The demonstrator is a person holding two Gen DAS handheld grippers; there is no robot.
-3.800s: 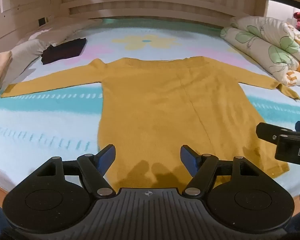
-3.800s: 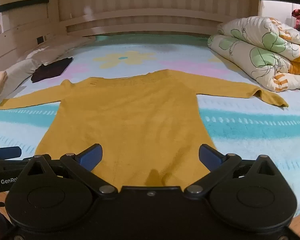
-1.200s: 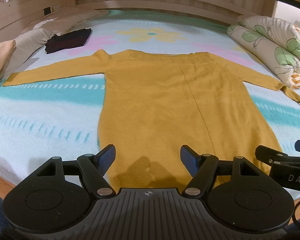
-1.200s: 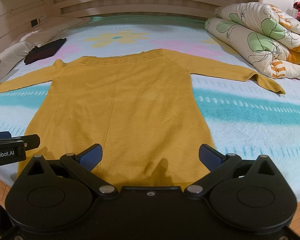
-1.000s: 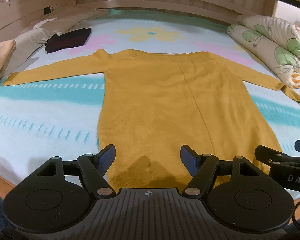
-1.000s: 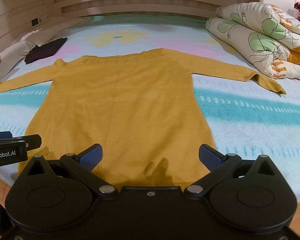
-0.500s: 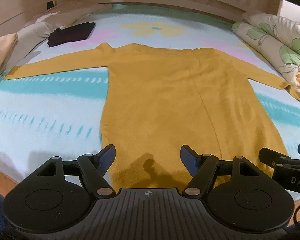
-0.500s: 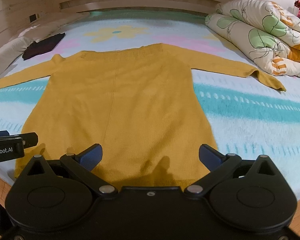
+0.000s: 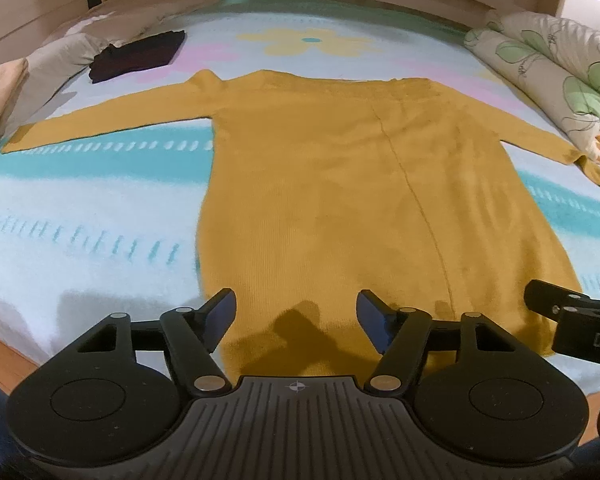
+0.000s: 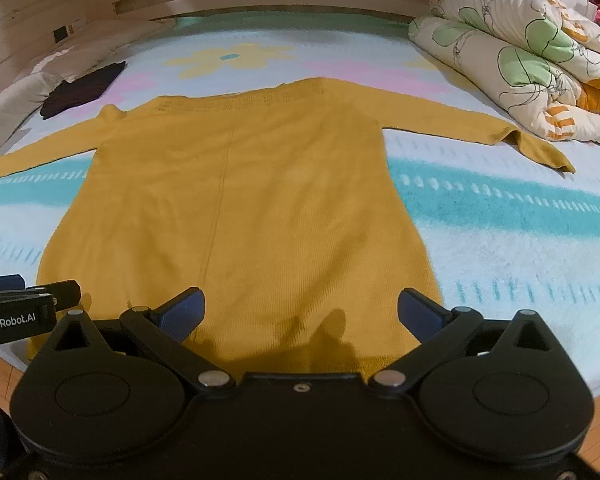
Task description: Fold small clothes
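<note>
Tools, left (image 9: 297, 312) and right (image 10: 300, 312), agape over sweater (image 9: 340, 200) hem; quilt (image 10: 520, 64) right, dark garment (image 9: 136, 56) left

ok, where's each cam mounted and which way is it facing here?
Left wrist: on the left gripper, tilted down over the yellow sweater hem; own open fingers show, right gripper at right edge.
Right wrist: on the right gripper, same downward tilt; own open fingers, left gripper at left edge.
Shared: sweater, dark folded garment, floral quilt.
</note>
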